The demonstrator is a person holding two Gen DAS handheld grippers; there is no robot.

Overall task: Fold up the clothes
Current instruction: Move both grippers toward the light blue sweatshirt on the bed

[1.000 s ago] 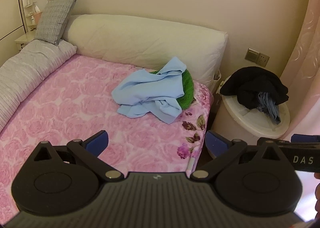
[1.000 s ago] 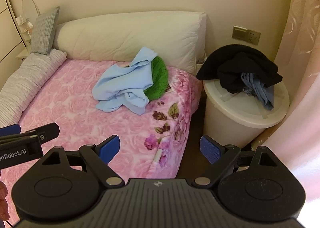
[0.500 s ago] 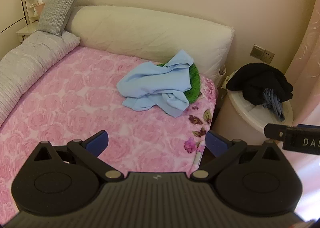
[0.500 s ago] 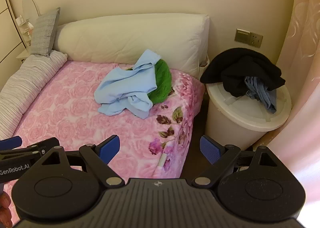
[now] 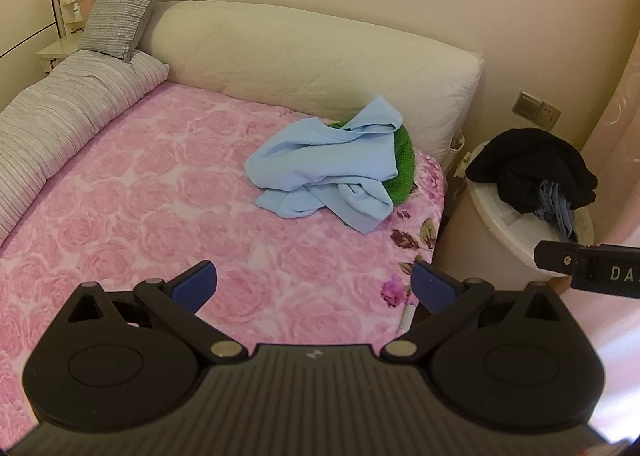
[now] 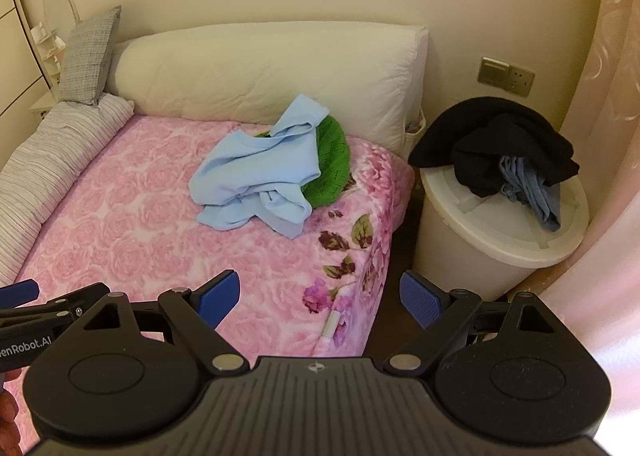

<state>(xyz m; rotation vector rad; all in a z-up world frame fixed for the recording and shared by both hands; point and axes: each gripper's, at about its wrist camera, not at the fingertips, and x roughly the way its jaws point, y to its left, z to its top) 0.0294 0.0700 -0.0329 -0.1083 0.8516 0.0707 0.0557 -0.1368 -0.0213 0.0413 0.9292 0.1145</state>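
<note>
A crumpled light blue garment point(image 5: 324, 167) lies on the pink floral bed point(image 5: 160, 195) near its far right corner, partly over a green knitted garment point(image 5: 404, 163). Both also show in the right wrist view, the blue one point(image 6: 256, 175) and the green one point(image 6: 332, 159). My left gripper point(image 5: 314, 284) is open and empty, above the bed, well short of the clothes. My right gripper point(image 6: 320, 298) is open and empty, over the bed's right edge. Each gripper shows at the edge of the other's view.
A white bin point(image 6: 492, 232) beside the bed holds black clothes point(image 6: 500, 143) and a grey-blue garment point(image 6: 532, 191). A long white bolster point(image 5: 312, 67) lines the wall. A striped grey quilt point(image 5: 60, 115) and grey pillow point(image 5: 120, 11) lie at left. A pink curtain point(image 6: 612, 95) hangs at right.
Both grippers have moved forward and a little up toward the clothes; the pile looks nearer and more central. Both stay open. The clothes have not moved.
</note>
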